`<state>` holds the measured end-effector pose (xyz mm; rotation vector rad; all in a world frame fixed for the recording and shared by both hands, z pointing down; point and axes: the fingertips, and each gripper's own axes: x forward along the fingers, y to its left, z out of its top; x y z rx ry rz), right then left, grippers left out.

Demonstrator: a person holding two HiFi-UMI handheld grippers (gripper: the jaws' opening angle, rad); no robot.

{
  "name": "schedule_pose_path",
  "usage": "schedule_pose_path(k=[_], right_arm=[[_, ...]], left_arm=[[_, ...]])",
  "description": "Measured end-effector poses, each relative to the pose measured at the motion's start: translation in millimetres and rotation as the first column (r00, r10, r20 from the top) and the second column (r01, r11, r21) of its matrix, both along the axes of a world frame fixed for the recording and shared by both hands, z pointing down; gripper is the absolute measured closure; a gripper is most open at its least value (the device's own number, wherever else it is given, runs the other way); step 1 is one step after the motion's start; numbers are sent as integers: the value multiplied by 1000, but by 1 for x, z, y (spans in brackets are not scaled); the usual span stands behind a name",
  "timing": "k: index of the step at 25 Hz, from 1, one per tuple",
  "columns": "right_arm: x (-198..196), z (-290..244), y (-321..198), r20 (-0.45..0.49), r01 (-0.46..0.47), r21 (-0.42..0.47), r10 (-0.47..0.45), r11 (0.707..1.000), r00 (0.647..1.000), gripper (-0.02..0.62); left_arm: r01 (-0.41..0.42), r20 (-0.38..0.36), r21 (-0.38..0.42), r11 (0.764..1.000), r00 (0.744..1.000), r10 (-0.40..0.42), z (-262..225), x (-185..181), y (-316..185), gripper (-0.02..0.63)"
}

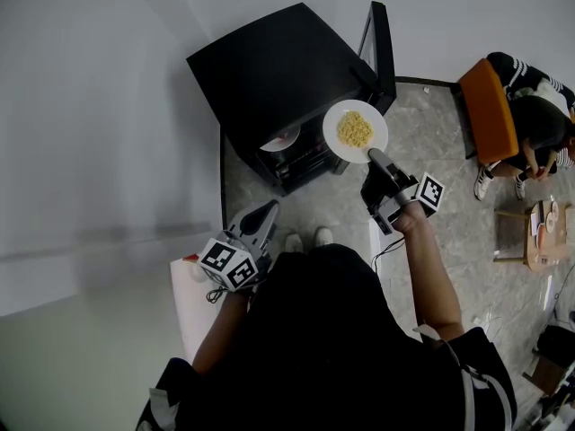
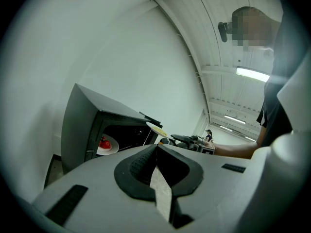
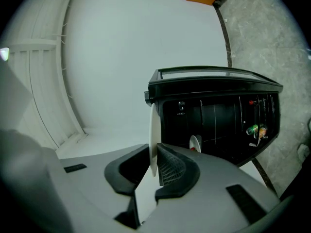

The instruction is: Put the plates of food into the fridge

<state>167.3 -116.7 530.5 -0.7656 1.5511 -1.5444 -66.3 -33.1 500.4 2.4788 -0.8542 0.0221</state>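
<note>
White plate of noodles (image 1: 355, 131) hovers just before the open fridge (image 1: 269, 70), rim pinched in the right tongs (image 1: 372, 154); it should be held level going in. Closed and empty, the left tongs (image 1: 269, 212) hang back.

Matt black fridge (image 1: 278, 70), smooth white plate (image 1: 333, 139), ribbed black fingers (image 3: 171, 171), mottled stone-like floor (image 1: 422, 146)

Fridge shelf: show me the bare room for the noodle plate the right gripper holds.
Free: the dark shelf stretch between the red-food plate and the open door; deeper in is too dark to tell. Crowded: the left front, taken by that plate, and the door rack with small items.
</note>
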Motion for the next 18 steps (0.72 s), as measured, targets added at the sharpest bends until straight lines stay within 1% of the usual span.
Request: schedule_pose_path(k=[2,6,11,18], right_arm=[[-2,14,-2,-3,0,-10,0,1000,1000,537],[-2,29,-2,-37,24,-25,-25,999,999,537],[-5,68,-9,-46,32,-80,-36,996,998,537],[-6,88,-14,-40,52,-76,-55,996,998,537]], left_arm=[[-1,2,-1,1000,1000,1,6,-2,-3,584],[13,13,-3,1000,1000,-13,-5,0,-2,584],[31,20,-3,1000,999,-31,-6,-3,-10,584],[52,30,-10,999,998,-52,-9,-5,-13,584]])
